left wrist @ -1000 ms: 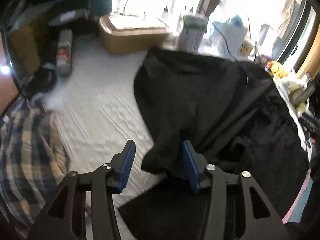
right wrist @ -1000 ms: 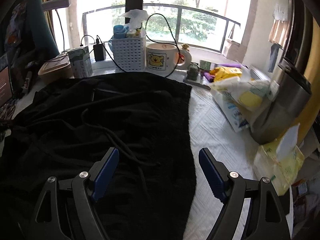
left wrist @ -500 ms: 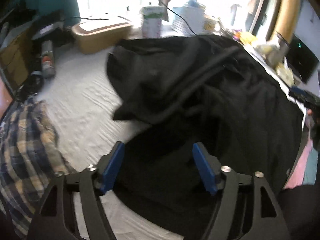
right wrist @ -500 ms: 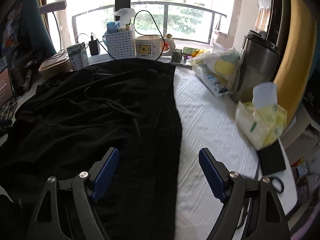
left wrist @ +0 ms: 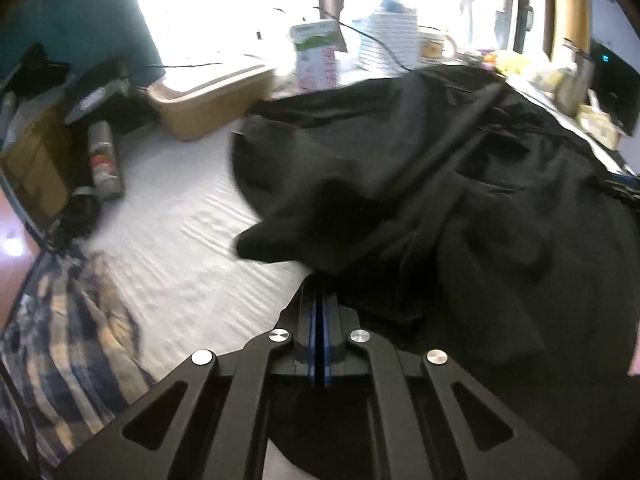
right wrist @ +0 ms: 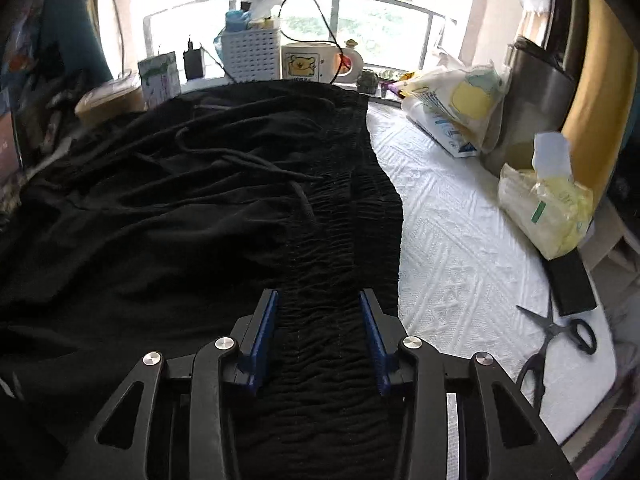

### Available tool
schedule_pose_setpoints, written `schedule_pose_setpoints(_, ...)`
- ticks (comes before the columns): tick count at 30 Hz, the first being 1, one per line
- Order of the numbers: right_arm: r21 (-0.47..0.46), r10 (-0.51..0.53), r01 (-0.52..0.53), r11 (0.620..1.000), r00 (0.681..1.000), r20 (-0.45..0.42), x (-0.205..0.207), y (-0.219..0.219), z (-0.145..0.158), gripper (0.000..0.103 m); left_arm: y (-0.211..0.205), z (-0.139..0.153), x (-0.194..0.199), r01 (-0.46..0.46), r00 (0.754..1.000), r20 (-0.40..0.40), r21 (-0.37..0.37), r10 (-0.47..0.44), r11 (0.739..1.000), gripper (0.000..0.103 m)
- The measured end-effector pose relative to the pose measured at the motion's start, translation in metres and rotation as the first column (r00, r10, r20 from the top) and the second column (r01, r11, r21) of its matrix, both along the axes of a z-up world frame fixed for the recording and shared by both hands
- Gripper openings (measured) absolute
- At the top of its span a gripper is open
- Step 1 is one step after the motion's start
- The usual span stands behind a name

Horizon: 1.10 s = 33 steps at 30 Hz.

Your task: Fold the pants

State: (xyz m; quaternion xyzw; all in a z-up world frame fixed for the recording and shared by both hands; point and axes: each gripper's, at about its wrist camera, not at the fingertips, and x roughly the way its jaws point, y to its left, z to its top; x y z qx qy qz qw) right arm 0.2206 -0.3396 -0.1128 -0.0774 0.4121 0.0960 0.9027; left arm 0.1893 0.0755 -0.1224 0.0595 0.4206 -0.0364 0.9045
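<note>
Black pants point(left wrist: 420, 184) lie spread and rumpled over the white textured cover point(left wrist: 188, 236), one leg end flopped toward the left. My left gripper point(left wrist: 319, 280) is shut, its blue pads pressed together with the tips pinching the near edge of that black cloth. In the right wrist view the same pants point(right wrist: 180, 208) fill the left and middle, with the shirred elastic waistband point(right wrist: 360, 216) and a drawstring point(right wrist: 248, 164) showing. My right gripper point(right wrist: 318, 294) hangs over the waistband, jaws closing, the band lying between the blue pads, which are still apart from each other.
A plaid shirt point(left wrist: 64, 340) lies bunched at the near left. A tan tub point(left wrist: 212, 96), carton point(left wrist: 318, 56), basket point(right wrist: 252, 54) and mug point(right wrist: 310, 62) line the window sill. Scissors point(right wrist: 560, 340), a tissue pack point(right wrist: 548, 208) and a plastic bag point(right wrist: 460, 108) sit on the right.
The left jaws, open over the black cloth before, have snapped shut at its edge. The right gripper has dropped nearer the waistband and its jaws have narrowed from wide open.
</note>
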Motion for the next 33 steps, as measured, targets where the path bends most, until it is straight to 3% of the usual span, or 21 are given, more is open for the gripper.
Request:
schedule_pose_setpoints(3,0.006,-0.021,0.021,1.000,1.000,0.015,0.000,-0.006,0.004,0.032,0.019,0.000,0.015,-0.054,0.998,0.016,0.013,0.054,0.998,0.000)
schedule_pose_setpoints(10,-0.005,-0.085,0.085,0.996,0.996,0.021,-0.015,-0.018,0.007,0.030,0.044,0.024,0.008,-0.103,0.992,0.068,-0.060,0.107,0.993,0.007)
schedule_pose_setpoints(11,-0.002,-0.098,0.098,0.995,0.995,0.030,-0.019,-0.020,0.009,0.030,0.044,0.027,0.002,-0.104,0.991,0.077,-0.055,0.108,0.993,0.014)
schedule_pose_setpoints(14,0.035,-0.119,0.117,0.992,0.992,0.036,-0.027,-0.026,0.012,0.035,0.045,0.037,-0.026,-0.093,0.989,0.104,-0.089,0.103,0.992,0.066)
schedule_pose_setpoints(15,0.041,-0.125,0.123,0.992,0.991,0.042,-0.030,-0.027,0.014,0.041,0.046,0.041,-0.037,-0.082,0.989,0.116,-0.115,0.096,0.990,0.071)
schedule_pose_setpoints(18,0.024,-0.126,0.124,0.992,0.988,0.084,-0.046,-0.026,0.024,0.059,0.042,0.048,-0.068,-0.038,0.992,0.116,-0.171,0.058,0.985,0.071)
schedule_pose_setpoints(21,0.021,-0.122,0.121,0.992,0.986,0.112,-0.058,-0.024,0.033,0.070,0.033,0.045,-0.095,0.017,0.996,0.094,-0.252,0.007,0.967,0.071)
schedule_pose_setpoints(28,0.017,-0.106,0.105,0.994,0.985,0.133,-0.088,-0.024,0.039,0.072,0.000,0.021,-0.155,0.133,0.991,0.013,-0.334,-0.136,0.933,0.073)
schedule_pose_setpoints(33,-0.008,-0.117,0.119,0.993,0.986,0.116,-0.101,-0.032,0.034,0.072,-0.013,0.008,-0.167,0.150,0.986,-0.024,-0.329,-0.167,0.932,0.078)
